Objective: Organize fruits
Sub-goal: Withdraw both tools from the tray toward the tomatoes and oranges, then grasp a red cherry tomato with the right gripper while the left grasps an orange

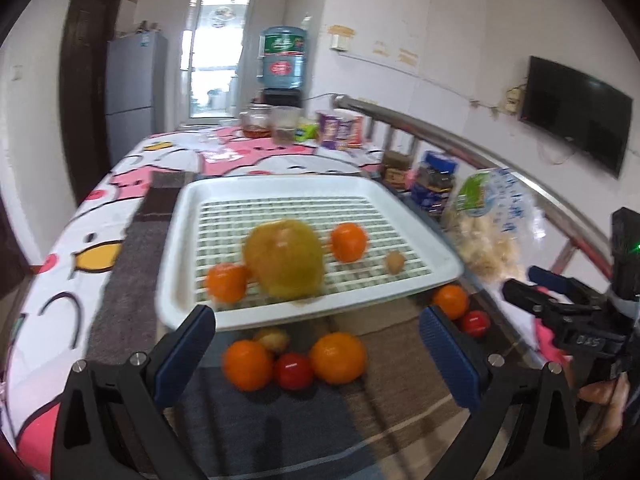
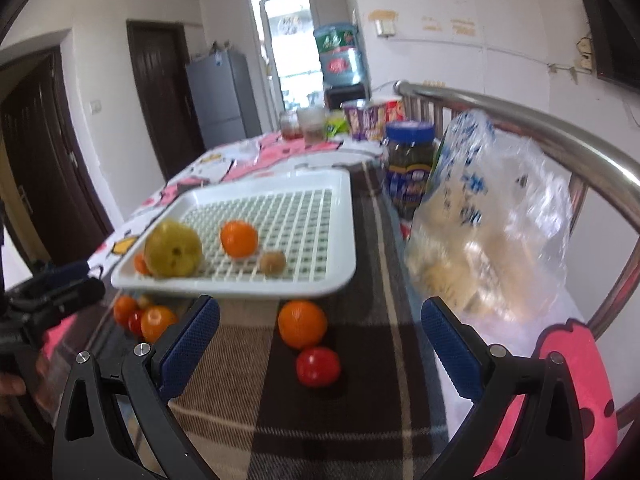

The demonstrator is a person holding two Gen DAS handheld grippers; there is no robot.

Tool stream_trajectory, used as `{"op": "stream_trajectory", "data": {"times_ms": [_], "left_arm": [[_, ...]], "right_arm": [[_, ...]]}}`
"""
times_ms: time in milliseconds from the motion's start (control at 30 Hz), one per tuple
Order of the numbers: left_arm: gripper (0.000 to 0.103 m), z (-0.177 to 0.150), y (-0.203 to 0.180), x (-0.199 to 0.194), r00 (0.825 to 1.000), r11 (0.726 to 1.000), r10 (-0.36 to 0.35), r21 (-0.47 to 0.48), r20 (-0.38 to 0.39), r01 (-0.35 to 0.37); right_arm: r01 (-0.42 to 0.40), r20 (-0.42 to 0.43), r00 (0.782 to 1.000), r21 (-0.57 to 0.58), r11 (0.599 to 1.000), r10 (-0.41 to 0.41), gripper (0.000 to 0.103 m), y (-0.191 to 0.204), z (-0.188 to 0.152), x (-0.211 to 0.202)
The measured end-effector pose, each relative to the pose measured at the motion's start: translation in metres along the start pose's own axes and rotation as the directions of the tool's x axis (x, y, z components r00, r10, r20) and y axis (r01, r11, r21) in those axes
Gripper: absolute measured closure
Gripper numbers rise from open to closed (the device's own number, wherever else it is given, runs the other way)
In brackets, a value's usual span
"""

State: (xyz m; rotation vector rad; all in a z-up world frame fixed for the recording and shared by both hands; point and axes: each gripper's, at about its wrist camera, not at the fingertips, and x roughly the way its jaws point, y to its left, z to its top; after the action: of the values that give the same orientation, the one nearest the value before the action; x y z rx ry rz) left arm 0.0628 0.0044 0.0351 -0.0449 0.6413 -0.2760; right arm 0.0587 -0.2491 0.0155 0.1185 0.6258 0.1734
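On the tabletop sits a white slotted tray holding a big yellow-green pear, two oranges and a small brown fruit. Loose oranges and red tomatoes lie just before it. Right wrist view alone shows a blue-lidded jar whole, beside a plastic bag. Left gripper and right gripper fingers spread wide, holding nothing.
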Motion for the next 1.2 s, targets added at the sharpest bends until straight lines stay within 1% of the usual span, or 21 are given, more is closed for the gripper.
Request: {"op": "stream_trajectory", "data": {"times_ms": [133, 267, 400, 433, 533, 600, 667, 700, 800, 867, 1033, 1067, 1200], "left_arm": [[0.0, -0.012, 0.016, -0.001, 0.998, 0.998, 0.054, -0.008, -0.016, -0.054], [0.0, -0.02, 0.03, 0.004, 0.996, 0.996, 0.074, -0.038, -0.059, -0.076], [0.001, -0.022, 0.036, 0.01, 0.992, 0.994, 0.095, -0.052, -0.078, -0.099], [0.003, -0.022, 0.037, 0.012, 0.991, 0.993, 0.098, -0.058, -0.086, -0.103], [0.014, -0.027, 0.044, 0.02, 0.986, 0.99, 0.103, -0.084, -0.128, -0.115], [0.018, -0.03, 0.049, 0.027, 0.982, 0.987, 0.095, -0.114, -0.162, -0.114], [0.022, -0.033, 0.053, 0.032, 0.978, 0.984, 0.093, -0.132, -0.188, -0.118], [0.023, -0.034, 0.054, 0.033, 0.977, 0.984, 0.088, -0.137, -0.194, -0.115], [0.023, -0.035, 0.055, 0.032, 0.979, 0.984, 0.078, -0.144, -0.188, -0.106], [0.027, -0.035, 0.055, 0.033, 0.98, 0.984, 0.073, -0.148, -0.186, -0.101], [0.036, -0.034, 0.056, 0.038, 0.981, 0.984, 0.028, -0.17, -0.194, -0.062], [0.039, -0.034, 0.054, 0.038, 0.981, 0.985, 0.026, -0.165, -0.193, -0.058], [0.045, -0.031, 0.052, 0.042, 0.983, 0.986, 0.023, -0.157, -0.184, -0.052]], "right_arm": [[-0.006, -0.028, 1.0, -0.01, 1.0, 0.006, 0.001, 0.004, -0.006, 0.002], [-0.009, -0.06, 0.998, -0.009, 1.0, 0.008, 0.002, 0.005, -0.01, 0.007], [-0.01, -0.095, 0.995, -0.019, 1.0, 0.008, 0.003, 0.008, -0.016, 0.012], [-0.009, -0.101, 0.995, -0.023, 1.0, 0.006, 0.003, 0.008, -0.017, 0.012], [-0.007, -0.123, 0.992, -0.027, 1.0, 0.003, 0.005, 0.009, -0.019, 0.016], [-0.001, -0.15, 0.989, -0.023, 1.0, -0.002, 0.005, 0.009, -0.022, 0.02], [0.001, -0.184, 0.983, -0.023, 1.0, -0.005, 0.011, 0.009, -0.026, 0.026], [0.004, -0.192, 0.981, -0.025, 1.0, -0.009, 0.016, 0.009, -0.027, 0.028], [0.006, -0.197, 0.98, -0.027, 1.0, -0.011, 0.021, 0.009, -0.028, 0.029], [-0.002, -0.193, 0.981, -0.015, 1.0, -0.001, 0.024, 0.007, -0.028, 0.028], [-0.004, -0.213, 0.977, -0.017, 1.0, 0.001, 0.037, 0.008, -0.03, 0.032], [-0.003, -0.216, 0.976, -0.022, 1.0, -0.002, 0.039, 0.01, -0.03, 0.032], [0.0, -0.219, 0.976, -0.032, 1.0, -0.007, 0.041, 0.012, -0.031, 0.034]]}}
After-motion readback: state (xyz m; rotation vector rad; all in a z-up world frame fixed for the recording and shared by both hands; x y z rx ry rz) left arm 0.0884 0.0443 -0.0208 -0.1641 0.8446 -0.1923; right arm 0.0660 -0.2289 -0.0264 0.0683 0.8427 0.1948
